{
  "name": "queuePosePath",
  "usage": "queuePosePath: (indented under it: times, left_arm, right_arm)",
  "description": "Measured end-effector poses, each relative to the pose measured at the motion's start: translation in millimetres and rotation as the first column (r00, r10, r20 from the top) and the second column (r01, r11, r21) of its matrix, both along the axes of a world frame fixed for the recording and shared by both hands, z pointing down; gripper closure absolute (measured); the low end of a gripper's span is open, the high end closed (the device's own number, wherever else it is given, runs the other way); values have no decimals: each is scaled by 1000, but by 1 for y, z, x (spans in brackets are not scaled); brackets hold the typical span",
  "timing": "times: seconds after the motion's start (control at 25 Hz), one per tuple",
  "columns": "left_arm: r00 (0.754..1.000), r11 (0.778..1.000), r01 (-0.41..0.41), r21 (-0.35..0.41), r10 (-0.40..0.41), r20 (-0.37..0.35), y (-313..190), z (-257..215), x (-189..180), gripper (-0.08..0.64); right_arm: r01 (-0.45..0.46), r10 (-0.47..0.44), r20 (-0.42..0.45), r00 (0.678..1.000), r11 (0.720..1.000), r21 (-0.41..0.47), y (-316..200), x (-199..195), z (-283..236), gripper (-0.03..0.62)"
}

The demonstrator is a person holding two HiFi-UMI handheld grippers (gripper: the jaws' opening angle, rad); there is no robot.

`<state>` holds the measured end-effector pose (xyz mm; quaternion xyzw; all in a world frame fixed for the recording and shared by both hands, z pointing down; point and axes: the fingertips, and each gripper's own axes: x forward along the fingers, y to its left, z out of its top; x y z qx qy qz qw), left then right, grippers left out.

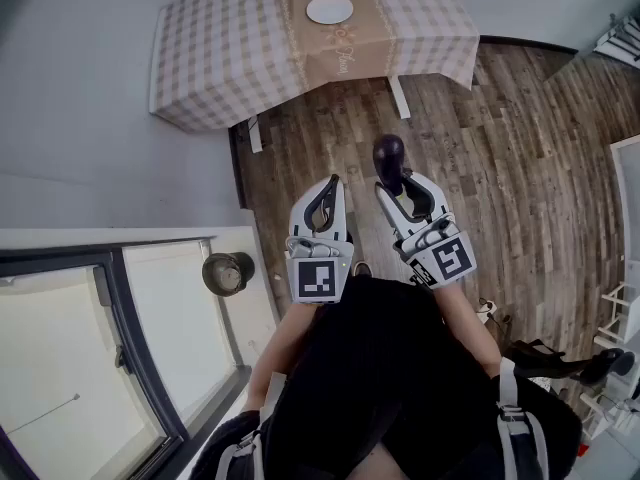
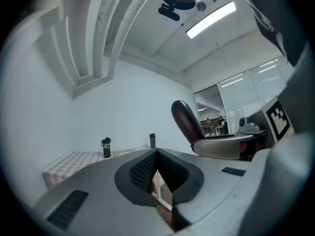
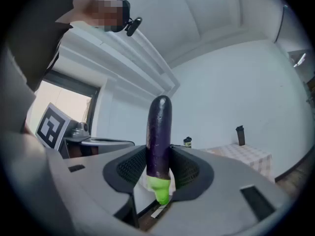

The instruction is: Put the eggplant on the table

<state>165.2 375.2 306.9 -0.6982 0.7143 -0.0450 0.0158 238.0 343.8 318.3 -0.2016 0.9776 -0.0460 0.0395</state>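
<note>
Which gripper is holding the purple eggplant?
The right gripper: the eggplant is clamped between its jaws. The left gripper is shut and holds nothing.

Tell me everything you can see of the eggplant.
The long, dark purple eggplant has smooth, glossy skin, a rounded tip and a bright green stem end. It stands upright, tip up and stem down. The right gripper clamps its lower part, with the jaws shut on it. Nothing else touches it. It hangs in the air above the brown wooden floor, short of the checked-cloth table.
</note>
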Motion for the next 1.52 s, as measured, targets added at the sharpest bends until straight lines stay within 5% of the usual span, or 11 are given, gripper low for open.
queuePosePath:
  times: [0.28, 0.92, 1.52]
  left_arm:
    - [1000, 1000, 2, 4, -2, 2, -48, -5, -47, 548]
    - [998, 999, -38, 18, 39, -47, -166, -3, -150, 548]
    - [994, 996, -80, 35, 83, -74, -209, 16, -204, 548]
  right_arm:
    - [-39, 40, 35, 999, 998, -45, -59, -33, -9, 436]
    - [-181, 179, -36, 983, 981, -68, -193, -112, -14, 436]
    - [-249, 243, -73, 967, 965, -80, -239, -160, 9, 436]
